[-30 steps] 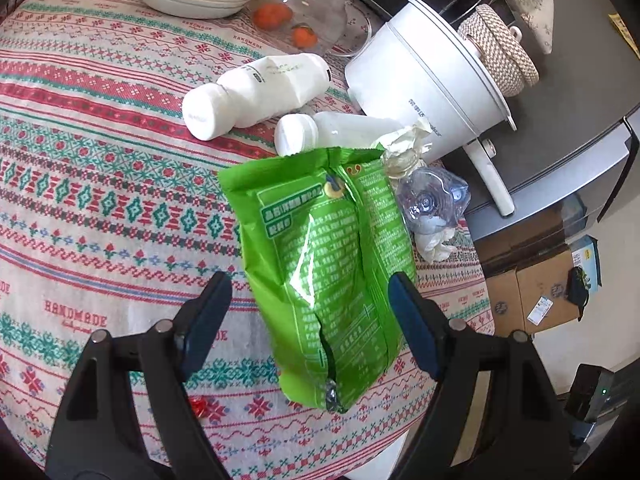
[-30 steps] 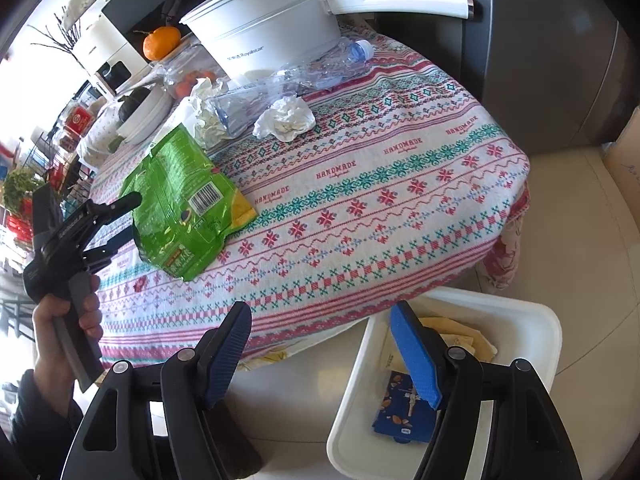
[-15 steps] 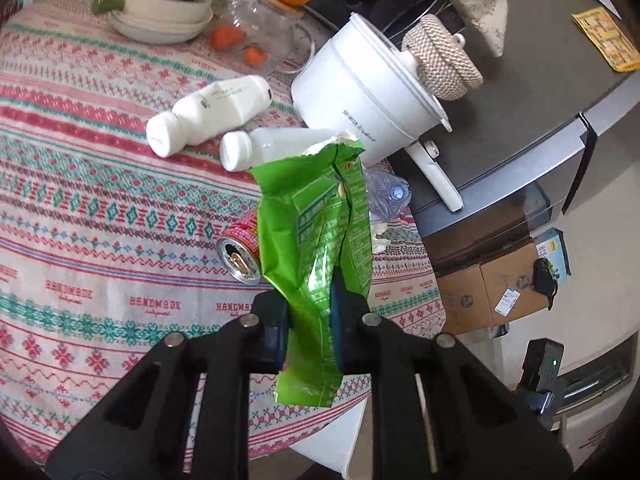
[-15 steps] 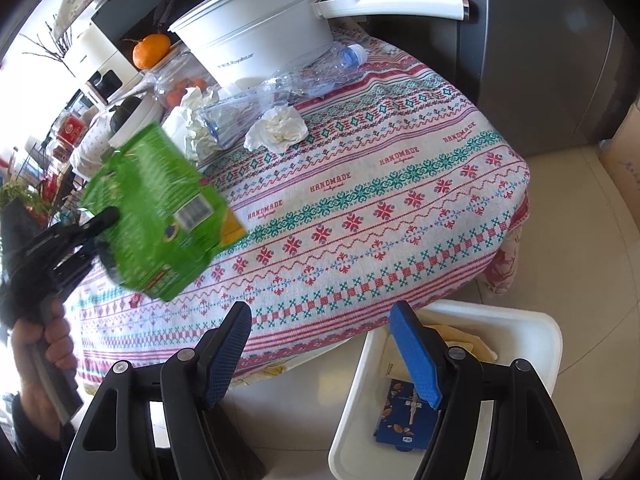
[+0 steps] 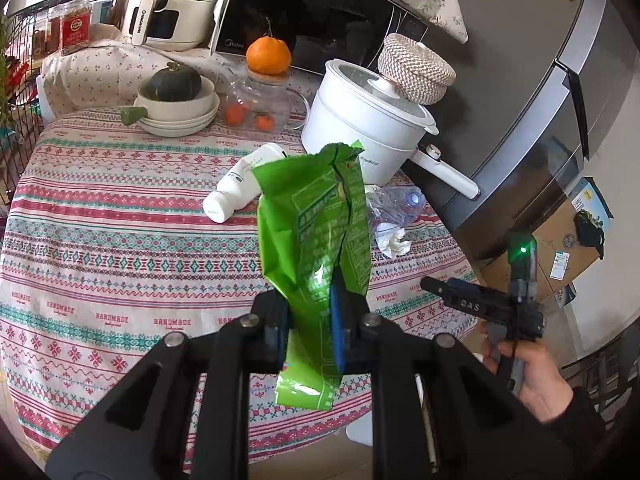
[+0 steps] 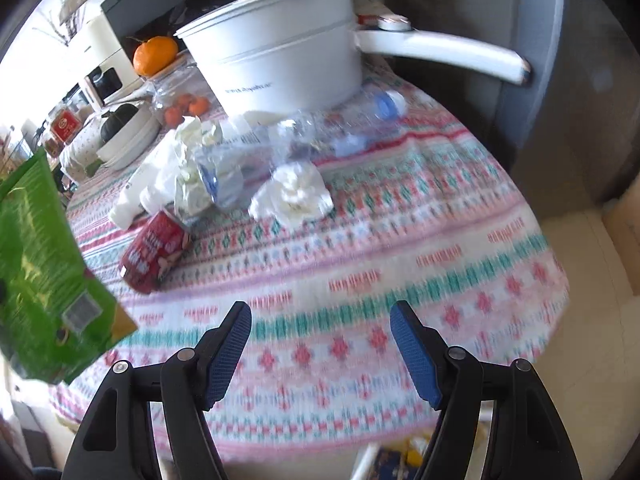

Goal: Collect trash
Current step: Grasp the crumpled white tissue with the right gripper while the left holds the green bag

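Observation:
My left gripper (image 5: 310, 312) is shut on a green snack bag (image 5: 316, 224) and holds it upright above the table's near edge; the bag also shows at the left of the right wrist view (image 6: 44, 276). My right gripper (image 6: 320, 344) is open and empty over the front of the table. On the patterned tablecloth (image 6: 400, 280) lie a red can (image 6: 154, 252), a crumpled tissue (image 6: 294, 194), a crushed clear bottle (image 6: 304, 136), crumpled wrapping (image 6: 192, 160) and a white bottle (image 5: 240, 184). A white bin (image 6: 400, 460) shows below the table edge.
A white electric pot (image 5: 368, 136) with a long handle stands at the back right. Stacked bowls with a squash (image 5: 176, 100), a glass jar with oranges (image 5: 260, 108), a microwave (image 5: 320, 12) and a grey fridge (image 5: 540, 80) lie behind. Cardboard boxes (image 5: 560, 248) stand on the floor.
My left gripper shut on the green bag and lifted it off the table, uncovering the red can. My right gripper moved up and closer to the table, away from the bin.

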